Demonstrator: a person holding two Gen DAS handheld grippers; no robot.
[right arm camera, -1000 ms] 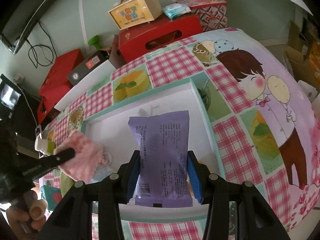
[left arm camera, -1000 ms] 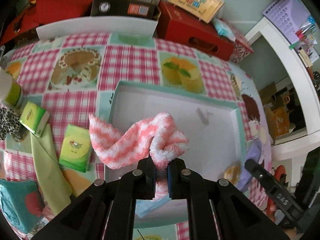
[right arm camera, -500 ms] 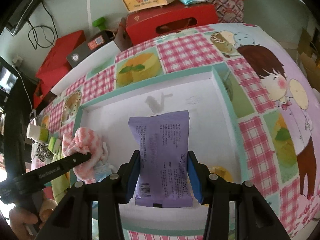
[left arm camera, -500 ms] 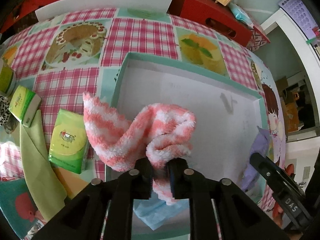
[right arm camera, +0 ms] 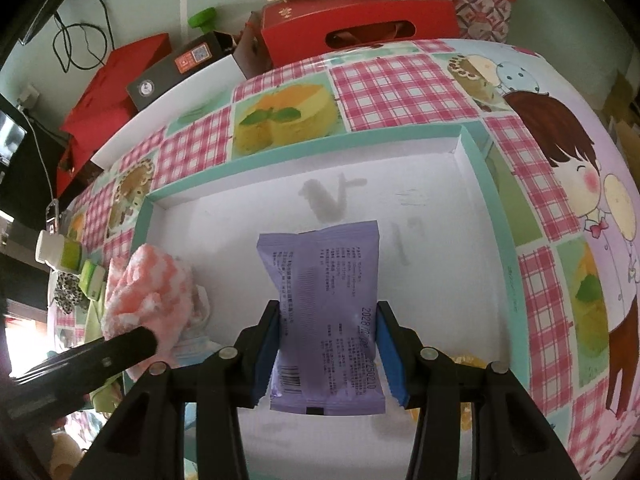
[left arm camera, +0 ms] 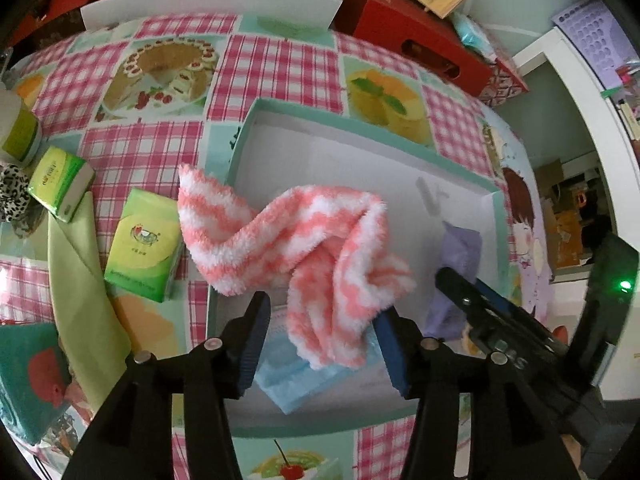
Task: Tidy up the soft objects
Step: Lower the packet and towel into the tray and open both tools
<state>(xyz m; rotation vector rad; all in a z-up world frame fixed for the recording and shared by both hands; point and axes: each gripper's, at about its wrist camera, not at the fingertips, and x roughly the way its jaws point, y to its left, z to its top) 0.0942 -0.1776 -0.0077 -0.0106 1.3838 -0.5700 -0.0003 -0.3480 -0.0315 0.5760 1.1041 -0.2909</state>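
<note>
A pink-and-white fuzzy cloth (left arm camera: 320,240) lies draped over the left rim of the white, teal-edged box (left arm camera: 360,120), its end resting on a light blue mask (left arm camera: 304,380) inside. My left gripper (left arm camera: 324,336) is opening, and the cloth's end hangs loose between its spread pads. My right gripper (right arm camera: 326,356) is shut on a purple packet (right arm camera: 324,312), held low over the box floor (right arm camera: 440,240). In the left wrist view the packet (left arm camera: 456,248) shows at the box's right side. The cloth (right arm camera: 144,292) sits at the box's left edge in the right wrist view.
Left of the box lie two green tissue packs (left arm camera: 144,244) (left arm camera: 60,184), a green cloth (left arm camera: 80,280), a leopard scrunchie (left arm camera: 12,196), a small bottle (left arm camera: 16,128) and a teal packet (left arm camera: 28,380). Red boxes (left arm camera: 412,52) line the table's back edge.
The left jaws have spread apart and let go of the fuzzy cloth, which has settled onto the box edge. The right gripper has carried the purple packet lower into the box.
</note>
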